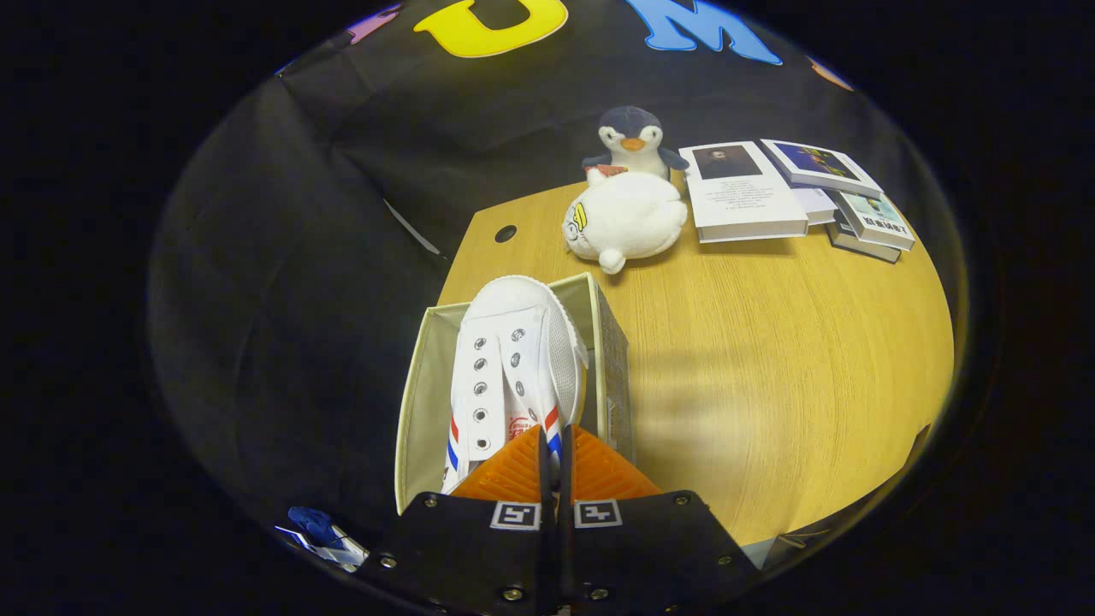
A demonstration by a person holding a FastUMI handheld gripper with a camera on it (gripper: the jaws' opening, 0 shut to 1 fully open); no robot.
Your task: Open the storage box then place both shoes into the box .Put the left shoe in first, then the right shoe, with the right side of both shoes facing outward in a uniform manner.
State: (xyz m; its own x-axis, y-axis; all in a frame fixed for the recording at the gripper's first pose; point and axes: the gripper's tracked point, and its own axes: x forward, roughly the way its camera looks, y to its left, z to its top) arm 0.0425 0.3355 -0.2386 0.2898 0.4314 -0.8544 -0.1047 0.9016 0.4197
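Shoe (505,368), white with lace eyelets and red and blue stripes near its heel, sits inside the open storage box (609,359), toe pointing away from the gripper (554,458) and poking up above the box's far wall. The gripper's fingers (511,470) are pressed close together just at the shoe's heel end, with only a thin slit between them; whether they pinch a part of the shoe there I cannot tell. The box stands at the near left corner of a wooden table (770,368). Beyond it lies a white plush toy (626,221), with a penguin plush (633,141) right behind and touching it. To their right, a few books (796,201) are stacked loosely on the table's far side.
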